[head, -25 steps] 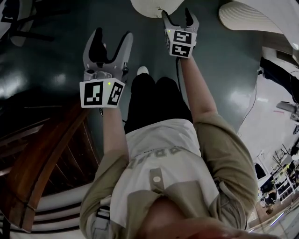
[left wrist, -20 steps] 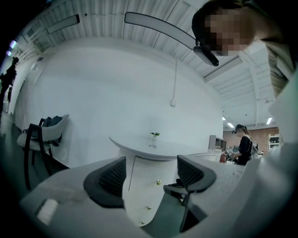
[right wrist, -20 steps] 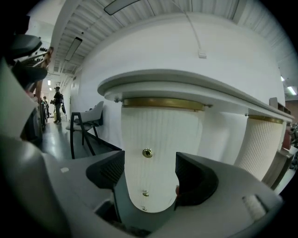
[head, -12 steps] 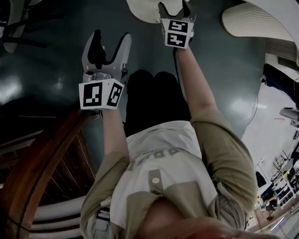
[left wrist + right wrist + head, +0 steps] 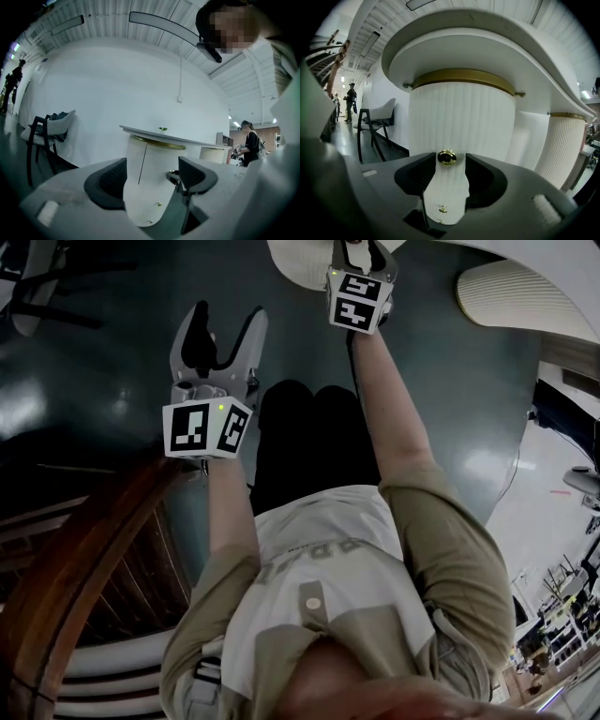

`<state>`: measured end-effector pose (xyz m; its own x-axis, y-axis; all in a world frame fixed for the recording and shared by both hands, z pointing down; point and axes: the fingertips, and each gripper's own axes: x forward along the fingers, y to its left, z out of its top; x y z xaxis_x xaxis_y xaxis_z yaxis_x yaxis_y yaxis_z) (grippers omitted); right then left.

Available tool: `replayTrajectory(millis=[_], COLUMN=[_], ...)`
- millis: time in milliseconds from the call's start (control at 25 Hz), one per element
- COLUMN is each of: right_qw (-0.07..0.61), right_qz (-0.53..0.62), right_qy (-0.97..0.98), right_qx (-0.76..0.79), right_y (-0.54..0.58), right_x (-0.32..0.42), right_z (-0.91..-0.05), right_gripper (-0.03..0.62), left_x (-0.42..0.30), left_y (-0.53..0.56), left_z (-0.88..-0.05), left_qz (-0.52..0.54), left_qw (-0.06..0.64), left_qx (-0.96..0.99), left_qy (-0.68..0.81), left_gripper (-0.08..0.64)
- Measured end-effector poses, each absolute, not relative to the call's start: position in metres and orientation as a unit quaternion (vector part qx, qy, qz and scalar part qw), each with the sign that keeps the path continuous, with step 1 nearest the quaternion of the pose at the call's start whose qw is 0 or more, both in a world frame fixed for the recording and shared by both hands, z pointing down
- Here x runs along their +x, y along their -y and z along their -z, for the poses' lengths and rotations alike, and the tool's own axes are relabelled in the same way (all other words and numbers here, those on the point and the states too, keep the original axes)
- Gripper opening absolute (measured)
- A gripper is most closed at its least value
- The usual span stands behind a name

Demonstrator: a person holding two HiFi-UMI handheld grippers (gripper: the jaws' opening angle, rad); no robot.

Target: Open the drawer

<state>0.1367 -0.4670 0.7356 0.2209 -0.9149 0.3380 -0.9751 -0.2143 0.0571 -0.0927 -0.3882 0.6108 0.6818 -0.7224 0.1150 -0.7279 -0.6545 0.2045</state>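
A white ribbed round cabinet (image 5: 459, 122) stands under a curved white counter; in the head view it shows at the top edge as the cabinet (image 5: 300, 261). Its drawer fronts carry small brass knobs. The top knob (image 5: 446, 157) sits between the tips of my right gripper (image 5: 451, 160), whose jaws have just been closing; a sliver of gap still shows on the knob's right side. A lower knob (image 5: 442, 209) shows down between the jaws. My left gripper (image 5: 225, 320) hangs open over the floor with nothing in it, short of the cabinet (image 5: 159, 150).
A dark wooden stair rail (image 5: 84, 559) runs at the lower left of the head view. A chair (image 5: 377, 117) stands by the wall left of the cabinet. A second ribbed column (image 5: 562, 140) is to its right. A person (image 5: 248, 145) stands far off.
My right gripper has gone forward to the cabinet and its jaws have narrowed around the knob. The left gripper has shifted only slightly.
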Motion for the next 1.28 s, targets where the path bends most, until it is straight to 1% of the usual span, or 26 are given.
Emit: replayTrajectory(millis=[160, 240, 400, 1280], right_qw=[0.124, 0.123, 0.109, 0.118], right_qz=[-0.105, -0.1, -0.1, -0.134], right_qy=[0.604, 0.607, 0.609, 0.628], right_qx=[0.78, 0.779, 0.779, 0.758], right_y=[0.47, 0.471, 0.47, 0.468], right_x=[0.136, 0.133, 0.133, 0.133], right_z=[-0.728, -0.729, -0.727, -0.731], right_gripper=[0.161, 0.121, 0.117, 0.108], left_x=[-0.095, -0.096, -0.097, -0.098], left_y=[0.393, 0.396, 0.398, 0.393], left_z=[-0.614, -0.617, -0.618, -0.602], left_qz=[-0.014, -0.015, -0.016, -0.013], left_qw=[0.12, 0.12, 0.122, 0.117], left_qx=[0.908, 0.907, 0.907, 0.91], left_qy=[0.402, 0.403, 0.403, 0.398], left_gripper=[0.35, 0.35, 0.35, 0.35])
